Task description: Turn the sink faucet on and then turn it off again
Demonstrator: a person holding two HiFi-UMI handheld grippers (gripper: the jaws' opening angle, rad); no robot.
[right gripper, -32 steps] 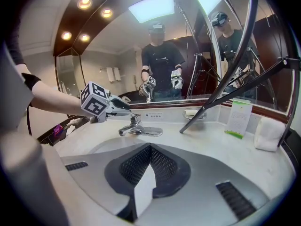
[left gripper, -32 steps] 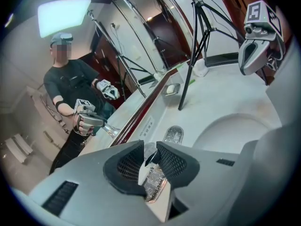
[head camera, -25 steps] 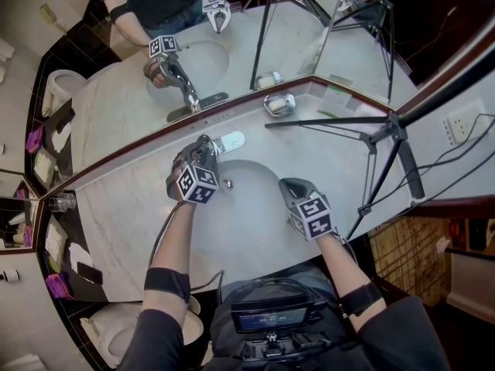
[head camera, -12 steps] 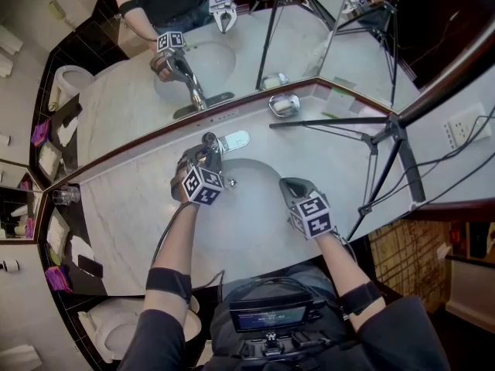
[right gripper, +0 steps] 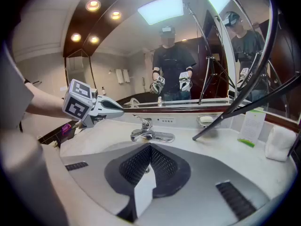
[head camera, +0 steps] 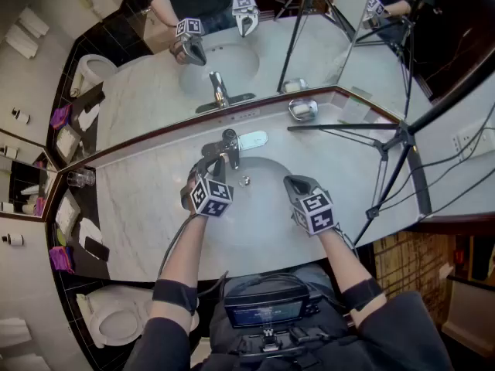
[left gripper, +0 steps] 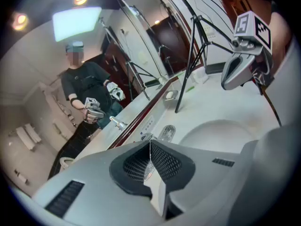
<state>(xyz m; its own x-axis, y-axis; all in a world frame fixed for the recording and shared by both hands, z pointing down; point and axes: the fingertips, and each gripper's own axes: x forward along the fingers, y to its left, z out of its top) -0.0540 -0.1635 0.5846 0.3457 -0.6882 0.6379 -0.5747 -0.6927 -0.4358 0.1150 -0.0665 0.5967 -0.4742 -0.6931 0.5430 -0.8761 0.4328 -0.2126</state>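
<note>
Right gripper view: card, print unreadable, right of faucet.

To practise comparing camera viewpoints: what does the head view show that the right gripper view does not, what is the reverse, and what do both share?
Only the head view shows the wall socket and the drinking glass at the counter's left end. Only the right gripper view shows the ceiling lights and the right claw up close, jaws closed on nothing. Both show the faucet, the soap dish, the tripod and the sink.
</note>
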